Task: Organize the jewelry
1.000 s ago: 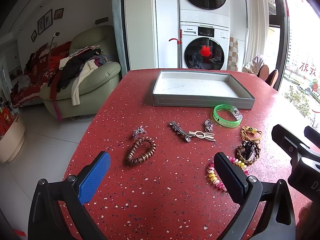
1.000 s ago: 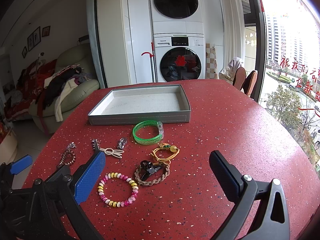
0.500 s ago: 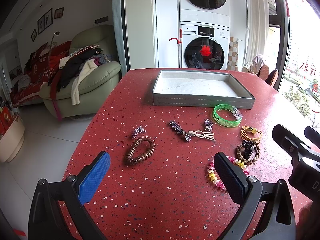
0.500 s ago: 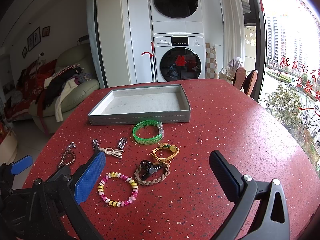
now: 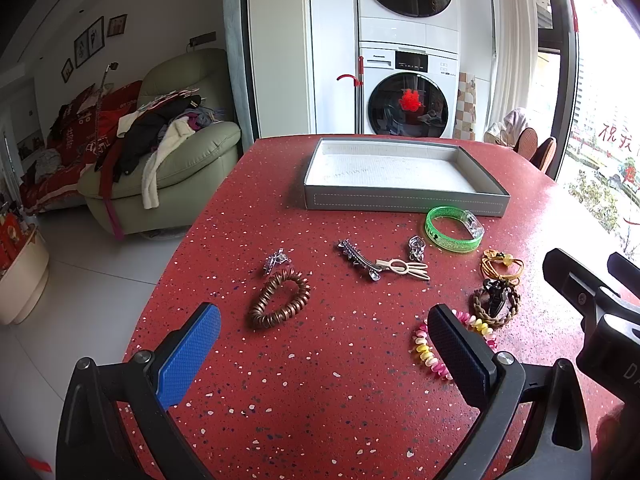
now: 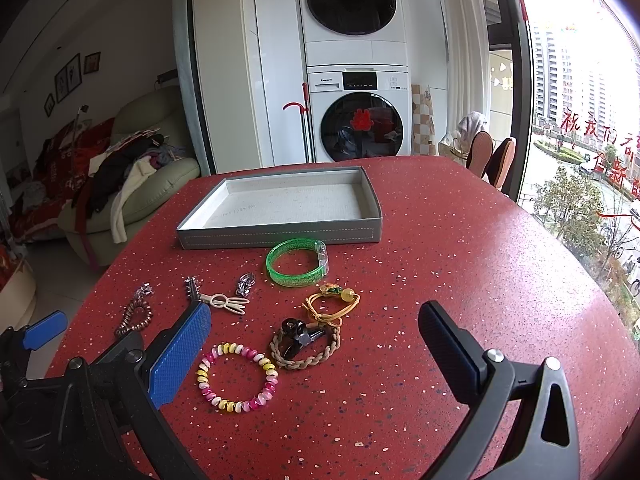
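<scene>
Left gripper (image 5: 324,344) and right gripper (image 6: 316,350) both gaping wide, nothing between the fingers, hovering low over the red speckled table (image 6: 460,248). No change from a second ago: neither has moved, every piece sits where it was, so sorting hasn't started. Grey tray (image 6: 280,236) is bare inside, far side of the jewelry. Pink-yellow coil bracelet (image 6: 237,377) is nearest the right gripper, springy plastic. Braided cord bracelet (image 6: 306,346) encircles a black claw clip. Green glitter bangle (image 6: 298,262), rigid, lies just in front of the tray. Copper coil bracelet (image 5: 280,300) nearest the left gripper.
</scene>
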The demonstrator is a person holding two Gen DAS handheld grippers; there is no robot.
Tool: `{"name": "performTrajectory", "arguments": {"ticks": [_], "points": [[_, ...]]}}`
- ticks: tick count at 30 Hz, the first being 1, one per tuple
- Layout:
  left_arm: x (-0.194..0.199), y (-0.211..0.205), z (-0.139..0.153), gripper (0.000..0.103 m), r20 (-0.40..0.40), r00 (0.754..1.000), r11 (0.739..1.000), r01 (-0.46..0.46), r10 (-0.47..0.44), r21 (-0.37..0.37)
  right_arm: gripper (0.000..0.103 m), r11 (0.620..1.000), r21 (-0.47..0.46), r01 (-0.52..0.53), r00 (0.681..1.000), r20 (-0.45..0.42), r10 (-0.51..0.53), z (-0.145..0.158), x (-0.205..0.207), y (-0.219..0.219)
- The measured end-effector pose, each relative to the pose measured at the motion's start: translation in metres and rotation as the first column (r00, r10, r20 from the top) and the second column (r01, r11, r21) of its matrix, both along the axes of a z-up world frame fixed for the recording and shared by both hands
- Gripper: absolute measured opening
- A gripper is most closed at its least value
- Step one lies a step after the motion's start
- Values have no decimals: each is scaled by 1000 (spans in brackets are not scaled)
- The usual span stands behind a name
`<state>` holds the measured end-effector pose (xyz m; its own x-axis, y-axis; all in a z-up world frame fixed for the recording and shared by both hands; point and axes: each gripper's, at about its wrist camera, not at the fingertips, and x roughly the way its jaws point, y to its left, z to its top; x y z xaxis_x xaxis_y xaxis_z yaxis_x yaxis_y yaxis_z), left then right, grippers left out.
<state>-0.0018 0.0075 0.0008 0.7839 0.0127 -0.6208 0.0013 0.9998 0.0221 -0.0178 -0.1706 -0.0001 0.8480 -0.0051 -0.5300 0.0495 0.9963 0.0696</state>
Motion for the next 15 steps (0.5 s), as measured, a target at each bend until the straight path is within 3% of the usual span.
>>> {"name": "performTrajectory", "arguments": {"ticks": [15], "points": [[3,0,-5,103,-22,1000,1000,-1,1,2,103,1000,14,-6,1000,-17,6,-3,1,-2]]}}
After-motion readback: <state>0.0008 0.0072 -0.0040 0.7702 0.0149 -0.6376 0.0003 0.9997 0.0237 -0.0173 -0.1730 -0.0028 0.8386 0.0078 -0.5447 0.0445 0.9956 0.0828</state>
